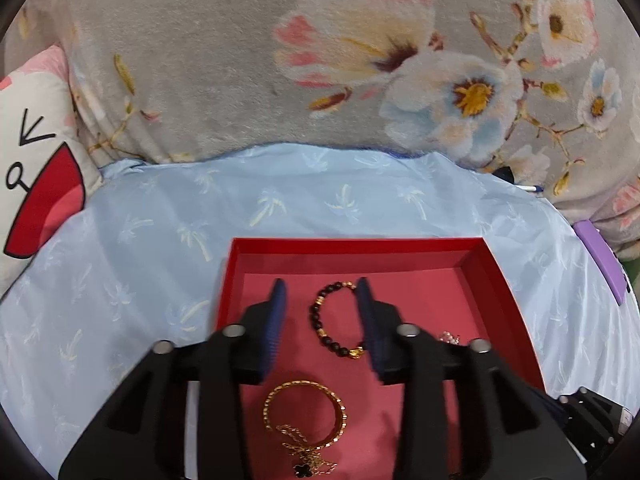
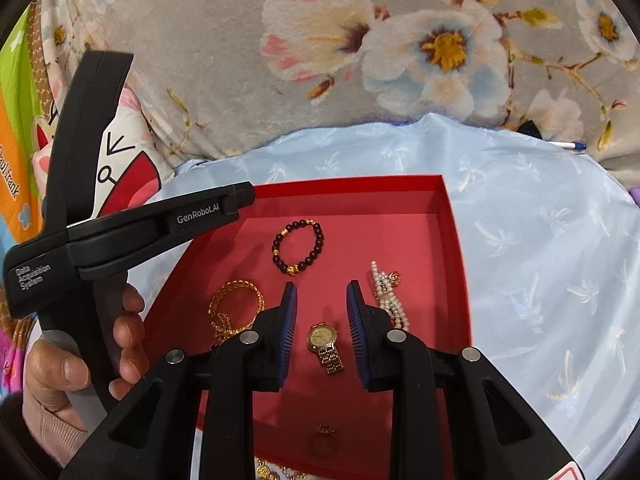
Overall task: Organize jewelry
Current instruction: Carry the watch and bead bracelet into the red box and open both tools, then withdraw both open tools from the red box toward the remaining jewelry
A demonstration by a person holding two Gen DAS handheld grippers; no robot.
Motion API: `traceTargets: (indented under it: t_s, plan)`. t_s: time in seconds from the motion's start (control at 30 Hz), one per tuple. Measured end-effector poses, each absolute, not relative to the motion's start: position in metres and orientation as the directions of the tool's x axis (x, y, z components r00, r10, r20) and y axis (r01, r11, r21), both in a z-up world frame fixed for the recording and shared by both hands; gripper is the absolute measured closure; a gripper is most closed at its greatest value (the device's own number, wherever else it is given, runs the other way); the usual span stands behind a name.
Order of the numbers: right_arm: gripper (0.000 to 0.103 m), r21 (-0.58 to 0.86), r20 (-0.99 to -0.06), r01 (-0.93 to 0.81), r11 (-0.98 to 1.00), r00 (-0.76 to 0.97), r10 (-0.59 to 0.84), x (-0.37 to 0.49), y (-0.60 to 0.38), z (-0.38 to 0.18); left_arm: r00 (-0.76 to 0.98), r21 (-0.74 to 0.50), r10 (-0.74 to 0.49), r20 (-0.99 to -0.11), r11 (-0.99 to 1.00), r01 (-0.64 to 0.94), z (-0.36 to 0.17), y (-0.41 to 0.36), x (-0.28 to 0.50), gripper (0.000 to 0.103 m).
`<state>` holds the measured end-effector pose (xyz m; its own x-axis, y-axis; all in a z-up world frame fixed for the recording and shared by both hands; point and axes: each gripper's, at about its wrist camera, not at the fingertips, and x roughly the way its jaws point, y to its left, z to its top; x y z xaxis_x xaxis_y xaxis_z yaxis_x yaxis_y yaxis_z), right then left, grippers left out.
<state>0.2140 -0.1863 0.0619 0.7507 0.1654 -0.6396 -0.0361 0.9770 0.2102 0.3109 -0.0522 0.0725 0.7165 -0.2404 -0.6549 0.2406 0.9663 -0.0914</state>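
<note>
— Where's the jewelry?
— In my red tray (image 2: 454,236): beaded bracelet (image 2: 298,247) at twelve o'clock, gold watch (image 2: 324,342) centre, pearls (image 2: 390,296) at two.
— Tongs?
— Left gripper (image 1: 322,322) spread around the beads; right gripper (image 2: 321,330) spread astride the watch.

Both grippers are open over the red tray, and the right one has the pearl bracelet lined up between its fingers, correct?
Not quite. In the right wrist view the right gripper frames the gold watch; the pearl bracelet lies outside its right finger. Both grippers are open over the red tray, the left gripper around the dark bead bracelet.
</note>
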Motion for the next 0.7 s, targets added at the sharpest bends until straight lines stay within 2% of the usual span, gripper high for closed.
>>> traceTargets:
  t_s: [0.2, 0.37, 0.7]
  plan:
    - [0.077, 0.206, -0.617, -0.032, 0.978, 0.772, 0.156, 0.179, -0.188, 0.071, 0.738, -0.084, -0.229, -0.635, 0.97, 0.229, 0.084, -0.036, 0.287, 0.06]
    - [0.07, 0.169, -0.607, -0.021, 0.985, 0.785, 0.121, 0.137, -0.188, 0.074, 0.75, -0.063, -0.212, -0.627, 0.973, 0.222, 0.085, -0.022, 0.248, 0.059]
    - [0.069, 0.178, -0.634, 0.051, 0.983, 0.769, 0.075, 0.056, -0.202, 0.052, 0.733, -0.035, -0.176, -0.657, 0.978, 0.204, 0.054, 0.005, 0.163, 0.051]
